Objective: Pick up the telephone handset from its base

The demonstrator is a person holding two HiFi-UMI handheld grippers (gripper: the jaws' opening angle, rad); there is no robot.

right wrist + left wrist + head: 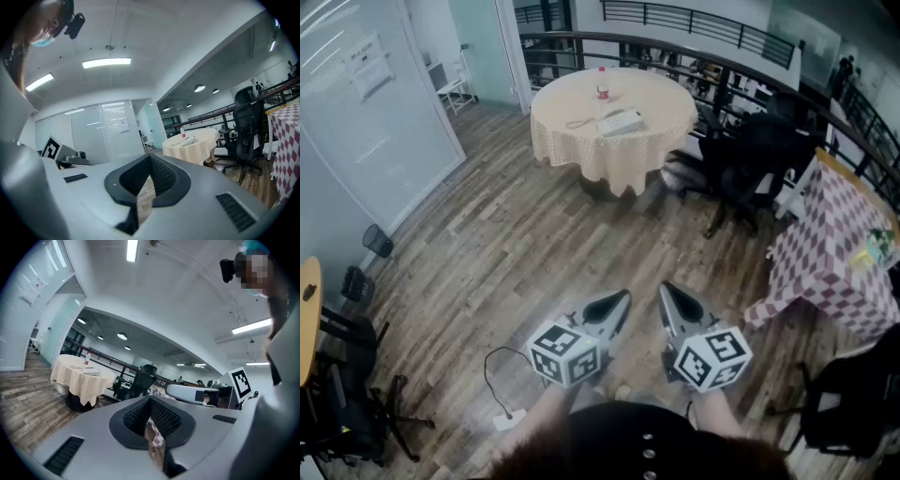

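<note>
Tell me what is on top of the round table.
A white telephone, a red-capped bottle and, it seems, a thin cord. The cloth covers the tabletop itself.

A: What sort of place is this?
B: An office, I'd say. There are glass-walled rooms [384, 159] with paper notices [370, 64] stuck on, black swivel chairs [750, 159] and strip lights [107, 62] overhead.
A: Anything else?
B: A plank floor [516, 272], a curved railing [694, 61] as on a mezzanine — and a desk telephone [622, 122] on a cloth-covered round table [572, 141].
</note>
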